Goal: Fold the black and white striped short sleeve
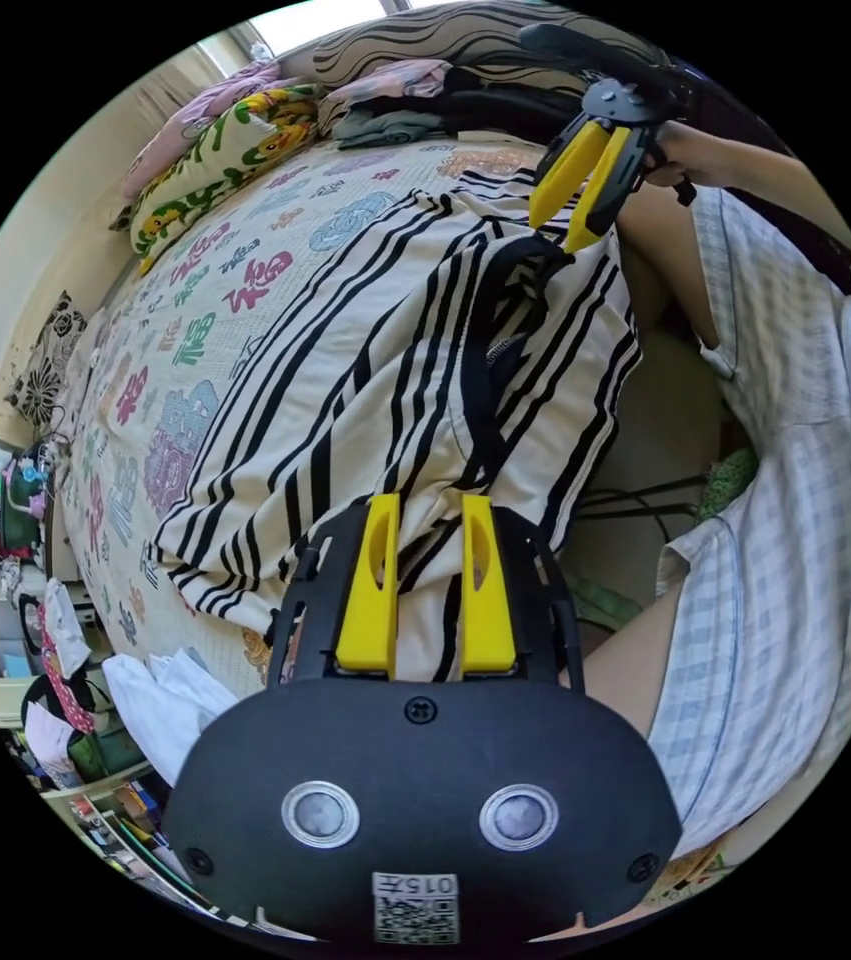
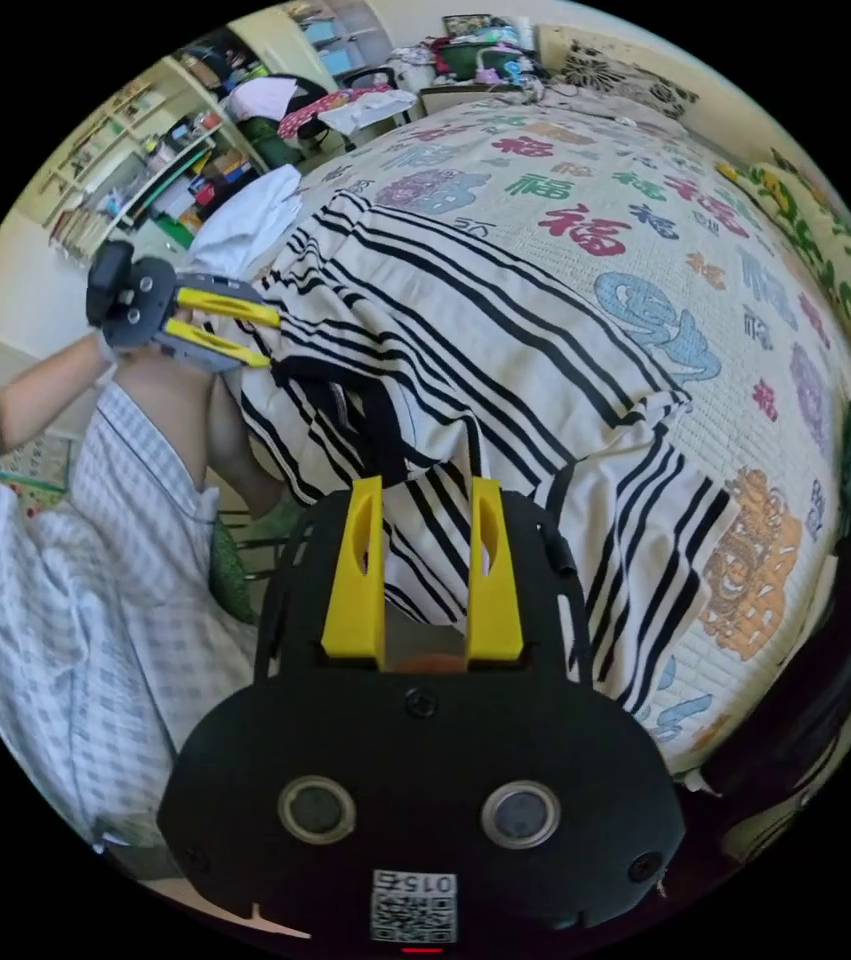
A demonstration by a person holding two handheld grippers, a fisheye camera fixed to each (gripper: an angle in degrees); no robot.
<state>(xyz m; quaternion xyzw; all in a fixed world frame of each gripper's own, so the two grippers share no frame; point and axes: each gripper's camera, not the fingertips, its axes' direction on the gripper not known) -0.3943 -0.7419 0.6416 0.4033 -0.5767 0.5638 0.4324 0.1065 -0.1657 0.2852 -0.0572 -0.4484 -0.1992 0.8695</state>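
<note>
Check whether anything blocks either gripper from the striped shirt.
Nothing visible does. The left gripper and right gripper each have their fingers at the near edge of the shirt, which lies spread on the bed.

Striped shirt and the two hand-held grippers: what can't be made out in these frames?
- Left gripper view: the near edge of the striped shirt is covered by the left hand-held gripper and its black body; whether its jaws pinch fabric cannot be told.
- Right gripper view: the same holds for the right hand-held gripper.
- Right gripper view: the shirt's collar side drapes over the bed edge, out of sight.
</note>
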